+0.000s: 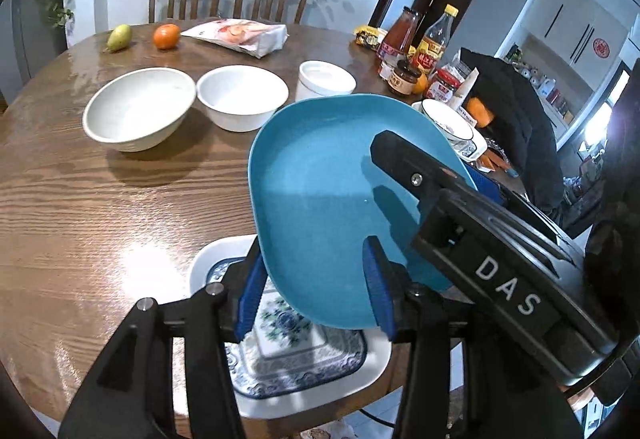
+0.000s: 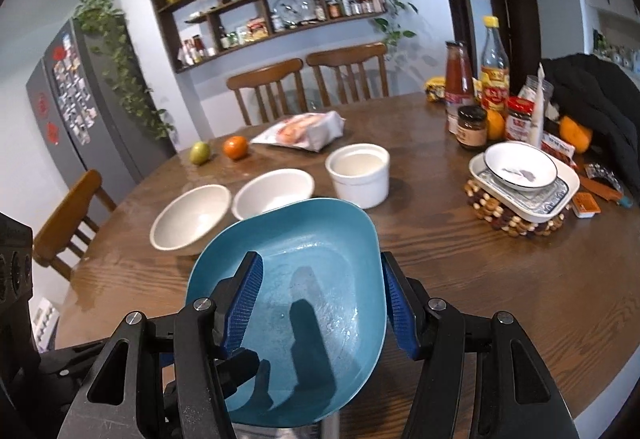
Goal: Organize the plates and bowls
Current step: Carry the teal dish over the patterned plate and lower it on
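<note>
Blue plate (image 1: 320, 191) aloft and tilted over the wooden table (image 1: 100, 207) — my right tongs (image 2: 322, 307) clamp its rim, one finger inside, one outside. My left tongs (image 1: 316, 295) straddle its near corner above a patterned white dish (image 1: 304, 359) — pinching or not, I cannot tell.

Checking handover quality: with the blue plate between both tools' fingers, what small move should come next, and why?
Probably draw the left tool back off the blue plate's near rim. The right tool clamps the plate's side wall and holds it lifted, tilted, above the patterned square plate. The left tool's fingers only straddle the rim and seem loose.
</note>
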Tool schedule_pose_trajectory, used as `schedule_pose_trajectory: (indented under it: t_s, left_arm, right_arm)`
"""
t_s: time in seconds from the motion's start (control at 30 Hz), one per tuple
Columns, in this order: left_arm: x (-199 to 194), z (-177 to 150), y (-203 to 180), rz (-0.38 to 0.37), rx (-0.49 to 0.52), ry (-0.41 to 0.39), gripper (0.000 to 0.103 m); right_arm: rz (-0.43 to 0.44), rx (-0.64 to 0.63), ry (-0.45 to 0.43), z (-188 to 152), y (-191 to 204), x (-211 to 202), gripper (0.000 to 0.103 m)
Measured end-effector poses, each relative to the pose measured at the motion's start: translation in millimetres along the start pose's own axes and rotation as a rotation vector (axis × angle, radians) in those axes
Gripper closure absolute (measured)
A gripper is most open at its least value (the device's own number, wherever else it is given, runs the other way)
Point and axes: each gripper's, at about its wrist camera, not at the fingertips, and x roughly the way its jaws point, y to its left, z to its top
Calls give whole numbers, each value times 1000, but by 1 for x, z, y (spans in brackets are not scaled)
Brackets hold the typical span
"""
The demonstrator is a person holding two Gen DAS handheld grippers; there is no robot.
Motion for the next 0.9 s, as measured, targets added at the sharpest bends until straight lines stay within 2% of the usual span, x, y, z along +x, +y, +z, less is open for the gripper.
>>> schedule_pose_trajectory:
  t_s: [0.1, 0.23, 0.57, 0.9]
  left_arm:
    - [-4, -6, 7, 2, 4, -10, 50]
    - [-8, -18, 14, 45, 11, -28, 50]
    - [-9, -49, 31, 55, 9, -4, 50]
    - [-4, -71, 35, 79, 41, 26, 50]
  right_arm:
    - [21, 0, -7, -4, 8, -2, 41]
    - [45, -6, 1, -17, 19, -2, 41]
    - [40, 8, 0, -49, 32, -6, 41]
    - [31, 38, 40, -76, 36, -1, 41]
